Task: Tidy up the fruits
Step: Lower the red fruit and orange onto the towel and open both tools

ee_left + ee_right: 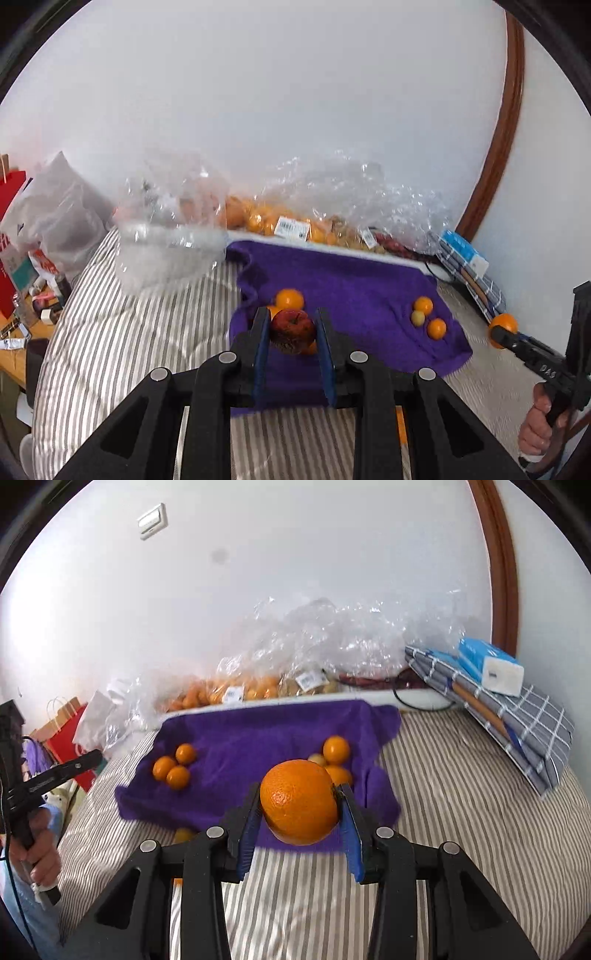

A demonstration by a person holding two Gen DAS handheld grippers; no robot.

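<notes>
From the left wrist, the left gripper (291, 334) is clamped on a red apple (293, 331), its two blue pads pressing the fruit's sides so that it hangs clear above the purple towel (351, 284). The squeeze at the widest part looks chosen to keep a round, smooth fruit from rolling out. Just behind the apple sits a small orange (290, 299) on the towel. Farther right on the same cloth lies a cluster of three fruits (424, 317), two orange and one pale. The towel is spread over a striped bedcover (129, 332), probably as a sorting surface that stops fruit from rolling. Along the wall stand clear plastic bags of oranges (266, 219), likely the supply being sorted. At the right edge, the right gripper (500, 332) carries an orange, held by a hand (539, 428).

From the right wrist, the right gripper (299, 806) is clamped on a large orange (300, 801), lifted above the near edge of the towel (258, 738). Beyond it, partly hidden, sit a few fruits (336, 749); a group of three small oranges (173, 766) lies on the towel's left part. The two clusters suggest grouping by kind or size, though which pile each held fruit belongs to is unclear. A folded checked cloth (517, 720) with a blue box (487, 664) leans against the wall at right.
</notes>
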